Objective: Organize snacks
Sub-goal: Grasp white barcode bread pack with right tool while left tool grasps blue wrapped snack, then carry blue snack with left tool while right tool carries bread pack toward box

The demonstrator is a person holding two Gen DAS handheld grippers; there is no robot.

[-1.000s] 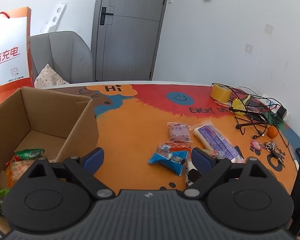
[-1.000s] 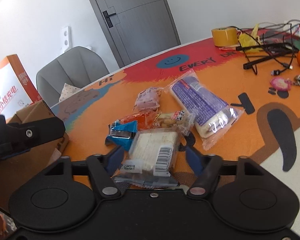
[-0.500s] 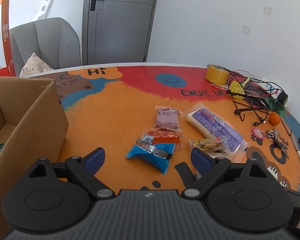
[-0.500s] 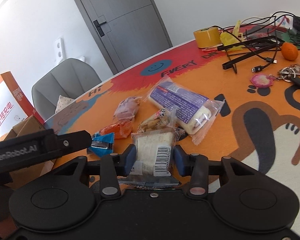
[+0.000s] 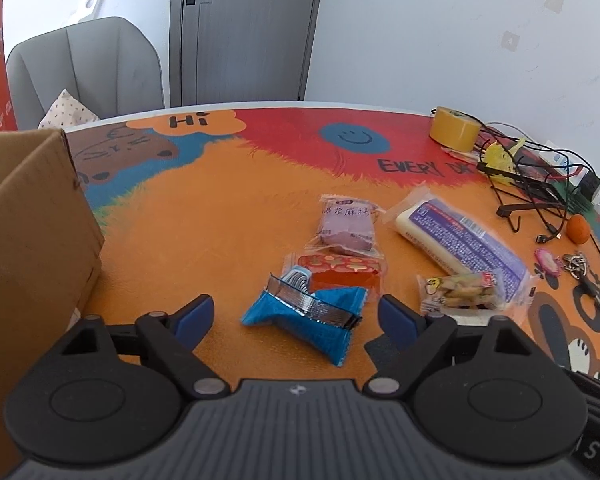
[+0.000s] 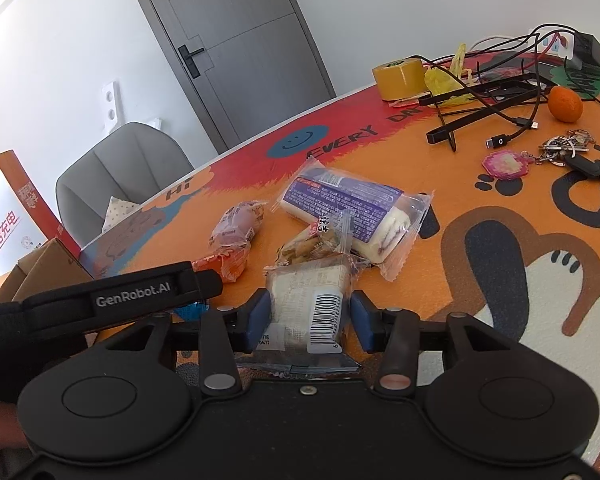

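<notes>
My left gripper (image 5: 296,314) is open, its blue pads on either side of a blue snack packet (image 5: 306,316) on the table. Behind it lie an orange packet (image 5: 338,270), a pink packet (image 5: 346,230), a small packet of sticks (image 5: 460,290) and a long purple-labelled roll (image 5: 460,240). My right gripper (image 6: 308,316) is shut on a white barcoded snack packet (image 6: 308,304), held just above the table. The cardboard box (image 5: 28,240) stands at the left of the left wrist view. The left gripper's arm (image 6: 120,300) crosses the right wrist view.
At the far right of the table are a yellow tape roll (image 5: 454,132), tangled black cables and a wire stand (image 5: 532,184), an orange fruit (image 5: 579,229) and keys (image 5: 572,264). A grey chair (image 5: 88,68) and a door stand behind.
My left gripper moved right from over the box to around the blue packet. My right gripper closed on the white packet and lifted it slightly.
</notes>
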